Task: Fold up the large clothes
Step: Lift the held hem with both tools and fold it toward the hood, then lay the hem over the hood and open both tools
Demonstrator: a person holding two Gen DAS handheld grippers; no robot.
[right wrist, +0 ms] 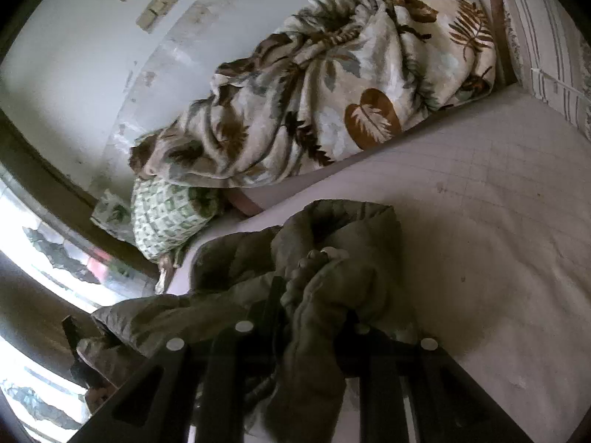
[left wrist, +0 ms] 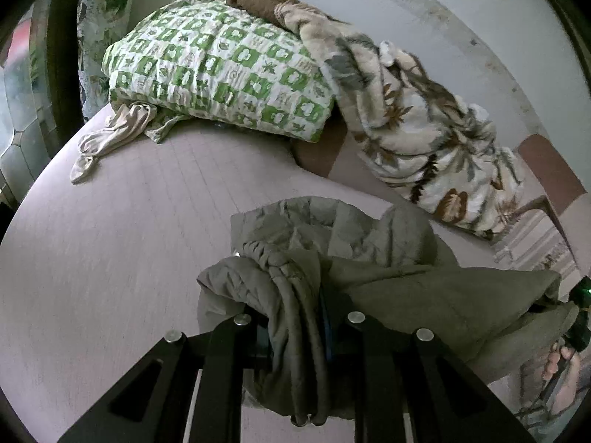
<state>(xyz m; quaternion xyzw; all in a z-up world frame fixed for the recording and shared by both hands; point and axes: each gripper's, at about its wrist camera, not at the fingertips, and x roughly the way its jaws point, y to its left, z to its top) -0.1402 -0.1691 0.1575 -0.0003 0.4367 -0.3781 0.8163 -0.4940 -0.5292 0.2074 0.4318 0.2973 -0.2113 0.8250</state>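
In the left wrist view, from left to right: a pale crumpled garment (left wrist: 110,136) lies near the left edge of the bed (left wrist: 110,258), touching the green-and-white checked pillow (left wrist: 221,74) beside it. A wide bare stretch of mattress occupies the lower left, offering open room. The left gripper (left wrist: 295,336) has its jaws pressed on a bunched fold of the olive quilted jacket (left wrist: 406,288), which lies on the bed at centre and trails to the right. A leaf-print blanket (left wrist: 424,129) runs along the wall side at upper right, apart from the jacket. In the right wrist view, the same jacket (right wrist: 236,254) spreads left of centre; the right gripper (right wrist: 314,332) pinches a thick fold of it. Bare mattress (right wrist: 498,240) extends to the right edge.
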